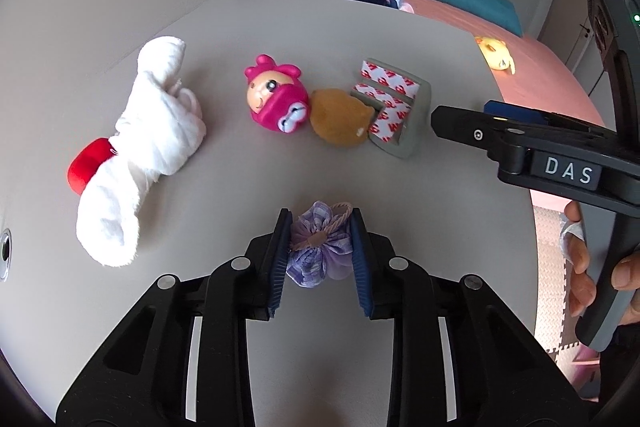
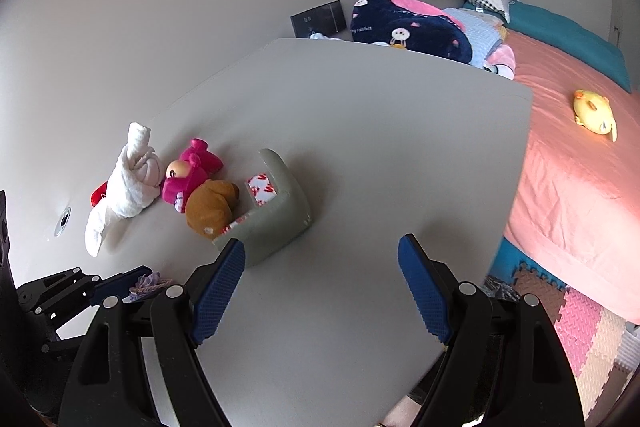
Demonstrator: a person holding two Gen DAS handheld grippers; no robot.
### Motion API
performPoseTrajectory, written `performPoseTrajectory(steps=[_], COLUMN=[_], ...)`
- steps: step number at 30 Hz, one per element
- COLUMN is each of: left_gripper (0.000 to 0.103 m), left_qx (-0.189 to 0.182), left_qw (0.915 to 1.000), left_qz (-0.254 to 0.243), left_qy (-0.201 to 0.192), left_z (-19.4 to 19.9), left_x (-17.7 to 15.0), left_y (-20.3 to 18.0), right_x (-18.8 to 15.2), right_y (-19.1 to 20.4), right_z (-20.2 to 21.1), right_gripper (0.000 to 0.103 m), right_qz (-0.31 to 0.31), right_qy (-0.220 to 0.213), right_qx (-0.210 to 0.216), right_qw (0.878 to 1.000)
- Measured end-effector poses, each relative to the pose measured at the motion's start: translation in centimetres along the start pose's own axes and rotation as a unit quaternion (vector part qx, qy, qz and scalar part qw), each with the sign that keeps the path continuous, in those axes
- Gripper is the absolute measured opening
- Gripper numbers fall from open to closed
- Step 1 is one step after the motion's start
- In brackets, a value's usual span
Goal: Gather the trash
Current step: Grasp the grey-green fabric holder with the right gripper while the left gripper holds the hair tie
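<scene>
left gripper sits closest to its own camera, blue pads pressed on both sides of a small purple fabric pouch with a cord, pouch resting on the grey table. right gripper is spread wide, nothing between its fingers, hovering over bare tabletop near the table's right edge. left view shows the right gripper from the side with a das label and the person's hand on the handle; the right view only catches the left gripper low at the left edge, pouch mostly hidden, just a purple bit and cord visible. beyond the pouch, well apart: white rolled towel with a red piece at its side, pink toy figure, brown plush touching it, then a grey corner piece with red-printed white tape, touching the plush. right view shows that corner piece just ahead of the right gripper's left finger. pink bed with a yellow plush lies past the table edge, clearer in the right view.
</scene>
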State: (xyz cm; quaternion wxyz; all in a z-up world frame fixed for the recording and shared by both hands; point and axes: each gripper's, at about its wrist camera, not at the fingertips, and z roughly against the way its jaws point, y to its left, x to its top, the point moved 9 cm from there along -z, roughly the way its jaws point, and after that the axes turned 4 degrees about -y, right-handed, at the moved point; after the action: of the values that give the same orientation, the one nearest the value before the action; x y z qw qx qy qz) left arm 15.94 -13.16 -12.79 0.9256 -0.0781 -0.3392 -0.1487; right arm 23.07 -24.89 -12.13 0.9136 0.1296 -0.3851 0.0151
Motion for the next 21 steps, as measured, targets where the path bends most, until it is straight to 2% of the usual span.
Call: performPoseTrajectory(steps=[8,21], left_gripper=[0.028,0.028], left_qx=[-0.006,-0.011], left_qw=[0.9999,0.9997], left_qz=[0.015,0.018], left_qy=[0.004,0.008], left_z=[0.1,0.0], left_x=[-0.2,0.0], left_y=[0.6,0.9], right_x=[1.2,2.7], right_y=[0.7,3.4], right_z=[-1.9,-4.3], right_gripper=[0.079,0.079], right_qz=[-0.025,-0.025], right_qy=[0.007,0.017], right_qx=[0.032,0.068], right_qw=[0.999,0.997])
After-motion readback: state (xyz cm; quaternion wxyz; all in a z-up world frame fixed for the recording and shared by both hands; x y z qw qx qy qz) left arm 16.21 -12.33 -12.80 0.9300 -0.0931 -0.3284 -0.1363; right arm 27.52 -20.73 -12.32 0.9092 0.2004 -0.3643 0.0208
